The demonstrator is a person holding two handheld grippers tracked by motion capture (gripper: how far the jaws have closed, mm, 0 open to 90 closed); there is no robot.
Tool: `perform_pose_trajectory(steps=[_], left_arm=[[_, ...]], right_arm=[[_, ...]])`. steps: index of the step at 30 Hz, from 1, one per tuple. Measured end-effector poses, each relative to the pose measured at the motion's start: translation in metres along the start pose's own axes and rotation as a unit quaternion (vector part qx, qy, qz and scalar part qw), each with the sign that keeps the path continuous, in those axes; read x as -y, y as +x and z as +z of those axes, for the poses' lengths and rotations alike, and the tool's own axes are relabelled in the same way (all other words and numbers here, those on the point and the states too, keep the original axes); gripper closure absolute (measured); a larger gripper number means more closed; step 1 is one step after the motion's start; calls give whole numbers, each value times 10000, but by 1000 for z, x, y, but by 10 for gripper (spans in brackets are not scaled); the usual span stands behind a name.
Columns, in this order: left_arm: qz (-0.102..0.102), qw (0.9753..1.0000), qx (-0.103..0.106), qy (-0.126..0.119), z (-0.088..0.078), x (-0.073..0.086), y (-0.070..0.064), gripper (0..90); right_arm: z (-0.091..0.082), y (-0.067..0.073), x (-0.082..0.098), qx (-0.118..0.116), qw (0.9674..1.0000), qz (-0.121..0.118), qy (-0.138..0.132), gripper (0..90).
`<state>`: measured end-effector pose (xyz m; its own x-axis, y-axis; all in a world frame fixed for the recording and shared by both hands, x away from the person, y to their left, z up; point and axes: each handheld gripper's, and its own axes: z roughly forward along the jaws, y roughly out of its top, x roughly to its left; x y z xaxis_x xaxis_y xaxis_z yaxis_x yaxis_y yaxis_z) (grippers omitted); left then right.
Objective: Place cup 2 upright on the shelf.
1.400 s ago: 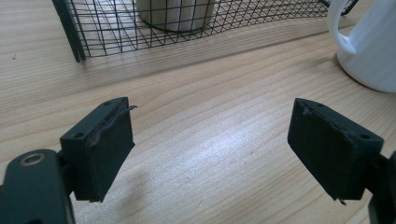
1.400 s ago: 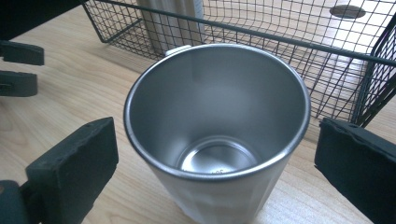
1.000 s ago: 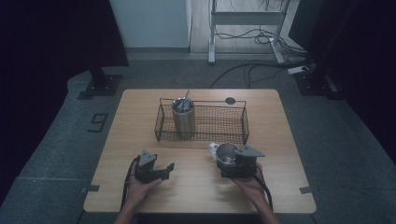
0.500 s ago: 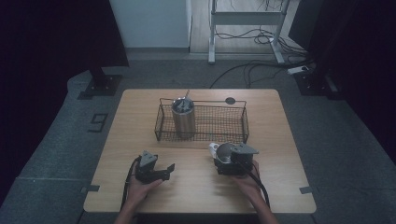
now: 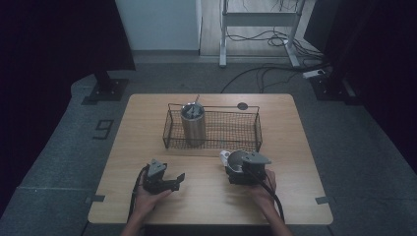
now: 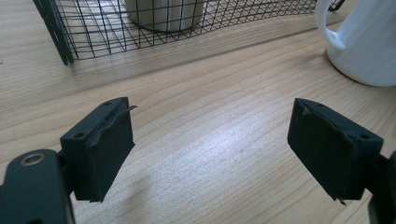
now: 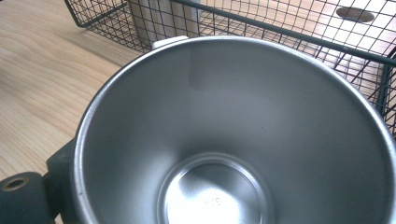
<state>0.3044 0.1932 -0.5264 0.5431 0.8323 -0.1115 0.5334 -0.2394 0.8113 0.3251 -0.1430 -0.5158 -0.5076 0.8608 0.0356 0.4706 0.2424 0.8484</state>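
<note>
A white mug (image 5: pixel 227 156) with a steel inside (image 7: pixel 243 140) stands on the wooden table (image 5: pixel 295 196), just in front of a black wire basket (image 5: pixel 236 131). My right gripper (image 5: pixel 235 164) is shut on the mug, and one black finger (image 7: pixel 58 170) presses on the mug's side. The mug's handle (image 6: pixel 329 28) points toward the basket. My left gripper (image 5: pixel 177 181) rests low over the table at the front left, to the left of the mug, and is open (image 6: pixel 210 149) with only bare wood between its pads. A steel tumbler (image 5: pixel 193 123) stands upright in the basket's left end.
A thin stick pokes out of the tumbler (image 6: pixel 163 14). A round cable hole (image 5: pixel 242 105) sits in the table behind the basket. Cables trail from both grippers toward the front edge. Dark stands and floor cables lie beyond the table.
</note>
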Motion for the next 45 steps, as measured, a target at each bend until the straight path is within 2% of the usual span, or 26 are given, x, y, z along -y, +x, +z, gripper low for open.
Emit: perform_pose_trajectory(steps=[14,27,45], left_arm=[[13,10000,-1,25,1,1,0,147],[17,10000,17,21,0,0,-2,148],[-105,9999,13,-56,-6,-4,3,149]], right_arm=[[-9,-3,-1,39,9999,66,-69,67],[-20,-5,-7,-55,9998,35,-182,68],[-32,-8,-22,-160,9993,26,-334,68]])
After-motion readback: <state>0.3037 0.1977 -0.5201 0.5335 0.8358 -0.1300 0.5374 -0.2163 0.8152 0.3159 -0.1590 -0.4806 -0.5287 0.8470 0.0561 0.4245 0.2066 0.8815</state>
